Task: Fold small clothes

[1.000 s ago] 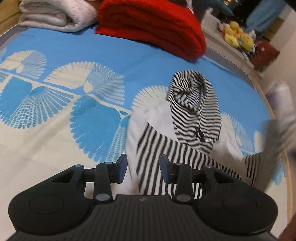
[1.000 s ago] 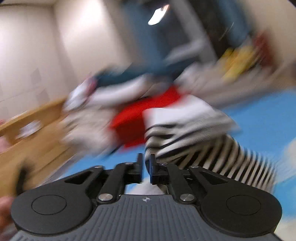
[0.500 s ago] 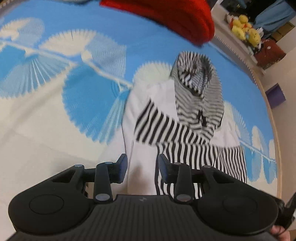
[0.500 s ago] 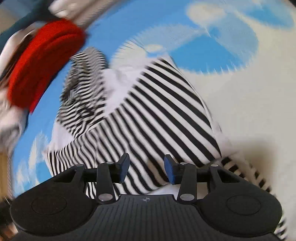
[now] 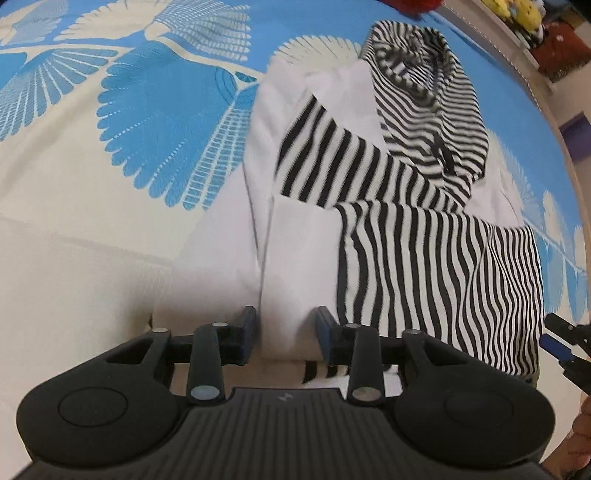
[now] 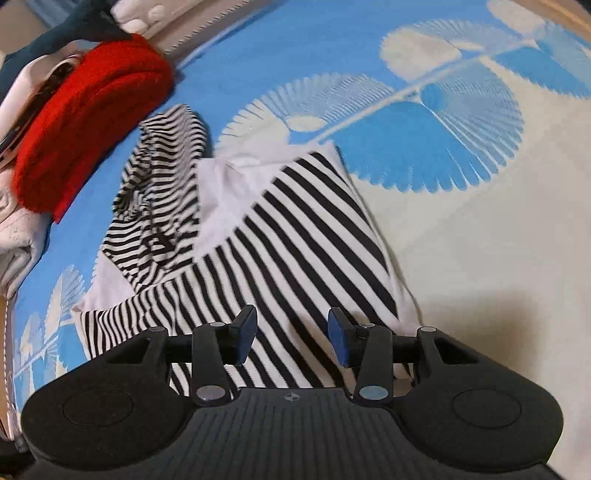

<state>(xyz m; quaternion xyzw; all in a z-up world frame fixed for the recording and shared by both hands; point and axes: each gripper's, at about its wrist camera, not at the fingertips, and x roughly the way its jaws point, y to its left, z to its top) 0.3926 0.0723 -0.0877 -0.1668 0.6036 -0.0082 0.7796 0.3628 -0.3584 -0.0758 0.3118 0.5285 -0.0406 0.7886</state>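
Striped hoodie point(image 5: 388, 206) on bedspread point(image 5: 110, 229)

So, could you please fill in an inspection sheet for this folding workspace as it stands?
Surface: bedspread, blue with cream fan pattern.
Job's things: striped hooded top, lying flat, both sleeves folded across its white body.
Clutter: red blanket and white towel, folded beyond the hood.
Grippers: left gripper has been closing, straddling the top's white hem; right gripper open over the stripes.
Cables: nothing seen.
Surroundings: yellow plush toys off the bed.
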